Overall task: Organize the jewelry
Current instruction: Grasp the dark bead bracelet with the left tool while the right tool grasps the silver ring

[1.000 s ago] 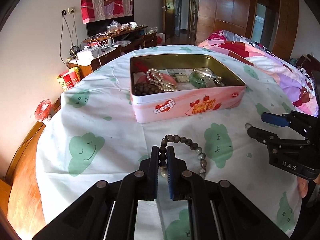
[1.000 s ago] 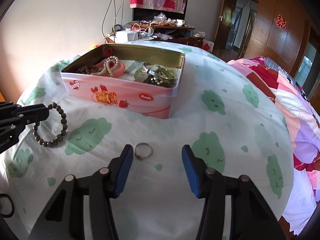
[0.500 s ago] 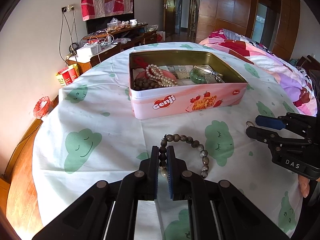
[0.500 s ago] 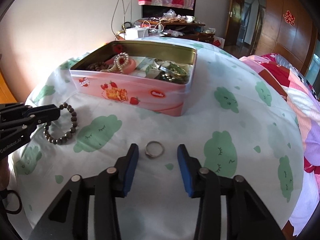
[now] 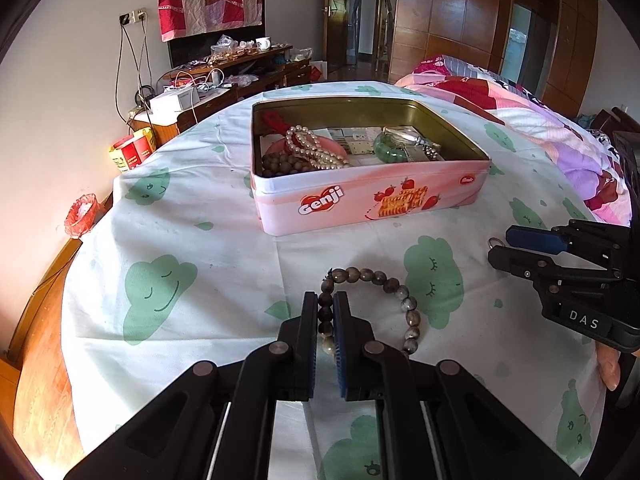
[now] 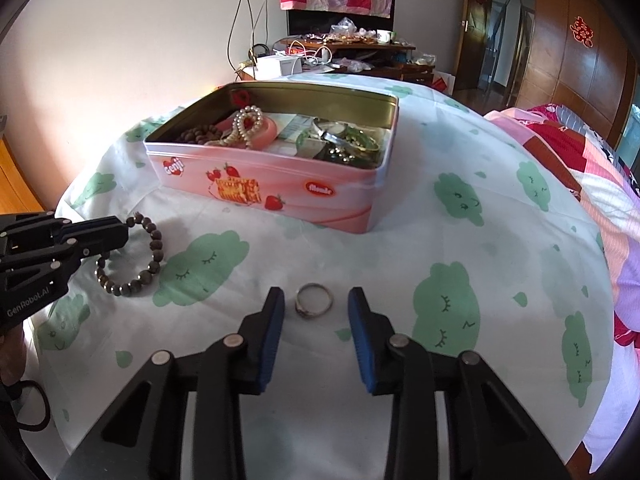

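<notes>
A pink Genji tin [image 5: 360, 204] [image 6: 280, 188] stands open on the table and holds pearls, dark beads and green bangles. My left gripper [image 5: 325, 306] is shut on a brown bead bracelet [image 5: 394, 292] [image 6: 154, 248] that rests on the cloth in front of the tin. My right gripper [image 6: 316, 304] is open, its blue pads either side of a silver ring [image 6: 314, 300] lying on the cloth. In the left wrist view the right gripper [image 5: 500, 246] shows at the right, with the ring [image 5: 493, 242] at its tips.
The round table has a white cloth with green cloud prints [image 6: 460, 200]. A bed with a pink quilt [image 5: 540, 128] lies to the right. A cluttered wooden cabinet [image 5: 224, 84] stands against the far wall. A red bin [image 5: 82, 216] sits on the floor at the left.
My right gripper has moved forward around the ring and its jaws have narrowed. My left gripper stays shut on the bracelet, hardly moved.
</notes>
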